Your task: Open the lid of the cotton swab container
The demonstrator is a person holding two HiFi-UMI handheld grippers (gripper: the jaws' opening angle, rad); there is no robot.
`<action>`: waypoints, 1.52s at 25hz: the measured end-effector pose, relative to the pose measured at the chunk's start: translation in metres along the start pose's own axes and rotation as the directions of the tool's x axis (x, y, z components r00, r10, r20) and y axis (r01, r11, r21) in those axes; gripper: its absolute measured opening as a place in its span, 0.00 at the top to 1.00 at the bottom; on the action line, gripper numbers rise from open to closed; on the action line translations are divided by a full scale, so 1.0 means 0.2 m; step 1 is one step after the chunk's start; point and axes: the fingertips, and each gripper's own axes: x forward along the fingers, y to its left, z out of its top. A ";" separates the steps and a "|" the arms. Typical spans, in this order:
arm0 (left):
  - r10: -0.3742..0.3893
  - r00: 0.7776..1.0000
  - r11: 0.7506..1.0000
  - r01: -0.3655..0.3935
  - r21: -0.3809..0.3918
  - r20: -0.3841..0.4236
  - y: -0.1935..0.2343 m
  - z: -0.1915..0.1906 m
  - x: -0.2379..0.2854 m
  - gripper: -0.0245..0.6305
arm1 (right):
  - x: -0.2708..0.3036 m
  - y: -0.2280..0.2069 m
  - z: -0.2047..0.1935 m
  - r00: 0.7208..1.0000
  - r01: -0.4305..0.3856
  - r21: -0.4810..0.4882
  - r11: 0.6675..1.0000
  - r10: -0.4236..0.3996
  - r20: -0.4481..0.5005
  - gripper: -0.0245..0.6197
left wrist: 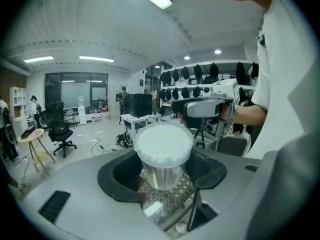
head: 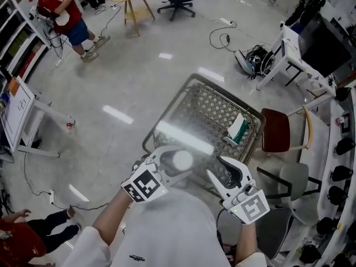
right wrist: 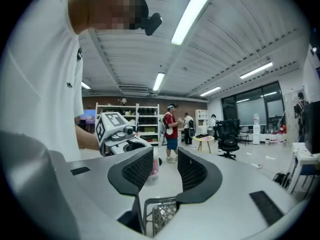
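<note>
Cart (head: pixel 208 113) below swab container (head: pixel 182 160)

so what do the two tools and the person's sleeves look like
The left tool and right tool have light grey bodies with black grid-textured pads. Each carries a white cube with black square markers. The person wears a white short-sleeved shirt.

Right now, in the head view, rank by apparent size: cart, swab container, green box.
Largest: cart, by far.
Then green box and swab container: they look alike, and the container is nearer the camera, so no ranking.
</note>
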 end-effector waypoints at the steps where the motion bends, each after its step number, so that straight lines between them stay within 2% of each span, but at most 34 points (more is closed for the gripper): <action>1: -0.017 1.000 1.000 0.017 0.014 -0.006 -0.01 0.01 0.00 0.57 | 0.01 0.03 0.01 0.999 -0.037 0.014 0.999 0.037 -0.009 0.75; 4: -0.076 0.996 0.996 0.078 0.050 -0.038 -0.04 0.02 0.00 0.57 | 0.05 0.11 0.05 0.987 -0.155 0.028 0.987 0.156 -0.028 0.65; 8: -0.156 0.984 0.982 0.163 0.092 -0.084 -0.09 0.05 0.02 0.57 | 0.10 0.17 0.05 0.956 -0.285 0.002 0.958 0.284 -0.075 0.61; 11: -0.195 0.974 0.971 0.209 0.117 -0.117 -0.10 0.07 0.01 0.57 | 0.15 0.22 0.07 0.933 -0.349 -0.021 0.937 0.345 -0.102 0.59; 23: -0.223 0.947 0.951 0.263 0.161 -0.231 -0.18 0.07 0.03 0.57 | 0.20 0.27 0.03 0.907 -0.414 -0.056 0.909 0.406 -0.115 0.58; 31: -0.181 0.964 0.960 0.217 0.178 -0.195 -0.19 0.08 0.00 0.58 | 0.19 0.29 0.05 0.905 -0.419 -0.076 0.905 0.409 -0.119 0.58; 34: -0.171 0.968 0.962 0.204 0.182 -0.183 -0.20 0.07 -0.01 0.58 | 0.19 0.31 0.05 0.901 -0.424 -0.042 0.905 0.416 -0.125 0.58; 38: -0.109 0.971 0.947 0.167 0.274 -0.214 -0.19 0.05 0.00 0.59 | 0.18 0.30 0.07 0.882 -0.449 0.093 0.889 0.458 -0.116 0.58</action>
